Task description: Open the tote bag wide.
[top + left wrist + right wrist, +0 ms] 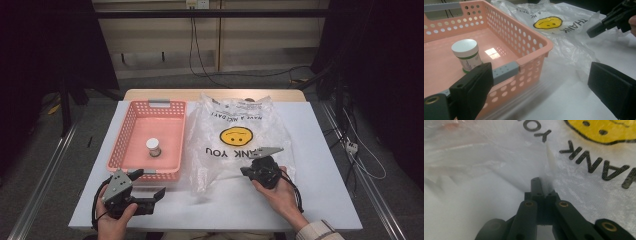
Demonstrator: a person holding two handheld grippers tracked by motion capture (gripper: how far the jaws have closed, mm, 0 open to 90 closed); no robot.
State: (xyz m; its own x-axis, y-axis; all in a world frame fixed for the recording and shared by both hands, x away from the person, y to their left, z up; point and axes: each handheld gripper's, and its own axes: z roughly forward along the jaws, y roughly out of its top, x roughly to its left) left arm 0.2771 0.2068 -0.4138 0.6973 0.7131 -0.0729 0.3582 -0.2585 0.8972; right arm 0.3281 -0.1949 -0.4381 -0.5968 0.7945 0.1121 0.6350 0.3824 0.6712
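A clear plastic bag printed with a yellow smiley and "THANK YOU" lies crumpled on the white table. My right gripper is at the bag's near edge, shut on a pinched fold of the plastic bag; the right gripper view has the closed jaws on that fold. A pink perforated basket stands left of the bag. Inside it is a small white-capped bottle standing upright. My left gripper rests at the basket's near right corner, open, with nothing between its fingers.
The basket has grey handles at its far and near ends. The table's near edge runs just in front of both hands. Cables lie on the floor beyond the table and at its right.
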